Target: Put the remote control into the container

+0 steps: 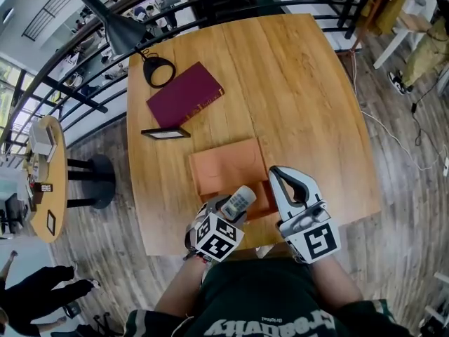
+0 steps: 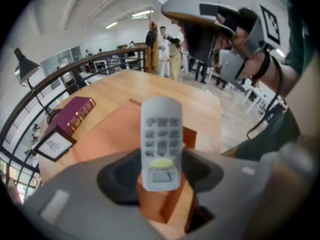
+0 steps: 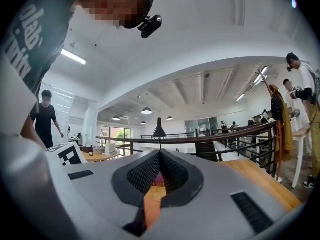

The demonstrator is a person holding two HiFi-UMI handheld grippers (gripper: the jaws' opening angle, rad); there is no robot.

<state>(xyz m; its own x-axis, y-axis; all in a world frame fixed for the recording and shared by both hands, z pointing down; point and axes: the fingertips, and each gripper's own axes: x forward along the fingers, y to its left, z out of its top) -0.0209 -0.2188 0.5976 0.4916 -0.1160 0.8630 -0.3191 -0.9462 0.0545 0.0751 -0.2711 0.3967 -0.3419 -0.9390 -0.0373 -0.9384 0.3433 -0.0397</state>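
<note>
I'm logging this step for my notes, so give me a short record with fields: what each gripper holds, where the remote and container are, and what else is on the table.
left gripper: shut on the remote control, over the orange container
right gripper: shut, empty, beside the left gripper
remote control: buttons up, not yet in the container
orange container: on the wooden table, near the person's edge
other items: maroon book, picture frame, black lamp, all at the far left
</note>
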